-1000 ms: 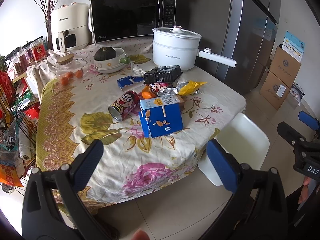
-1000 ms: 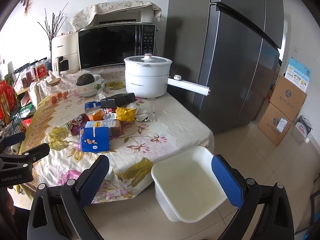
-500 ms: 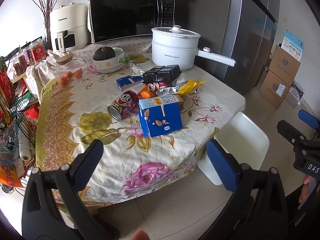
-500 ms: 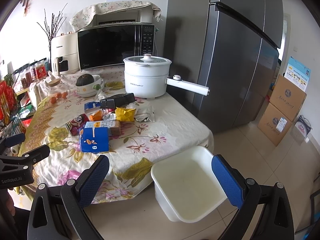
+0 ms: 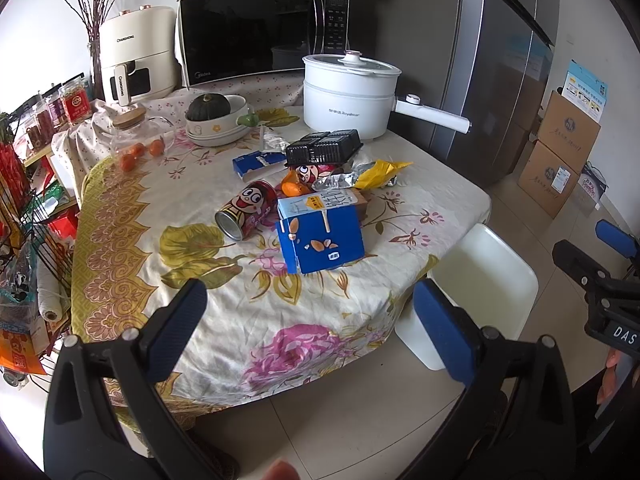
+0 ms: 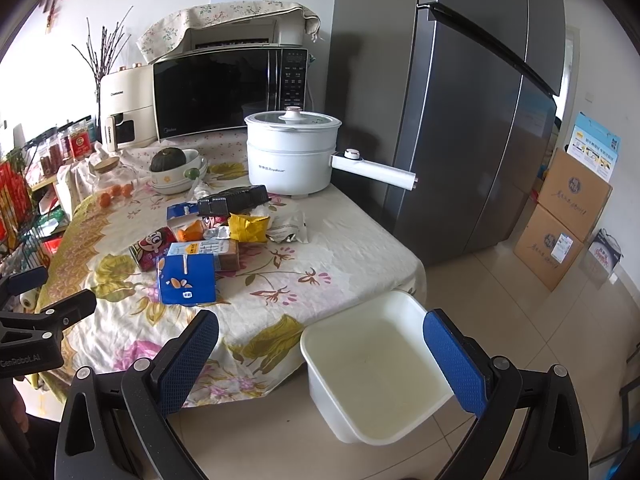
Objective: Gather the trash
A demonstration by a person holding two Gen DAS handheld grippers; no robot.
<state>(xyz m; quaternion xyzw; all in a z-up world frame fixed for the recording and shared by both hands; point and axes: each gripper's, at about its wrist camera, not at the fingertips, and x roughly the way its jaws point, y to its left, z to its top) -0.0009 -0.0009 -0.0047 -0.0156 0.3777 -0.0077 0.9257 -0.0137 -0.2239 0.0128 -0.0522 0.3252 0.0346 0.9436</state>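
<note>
Ahead of both my grippers, well apart from either, the blue rectangular drink carton (image 5: 322, 238) stands at the near edge of the litter pile on the flowered bench (image 5: 188, 208). My left gripper (image 5: 308, 316) lines up almost straight with it; my right gripper (image 6: 320, 344) has it up and to the left, so I judge the left nearer. Both sets of jaws are spread wide and hold nothing. The carton's broad printed face turns toward me, its long axis across my view. Just left of it lies the red cartoon-printed tin can (image 5: 247, 210), on its side, open end toward me. The white square plastic bin (image 6: 376, 372) waits on the floor just beside the bench's right corner.
</note>
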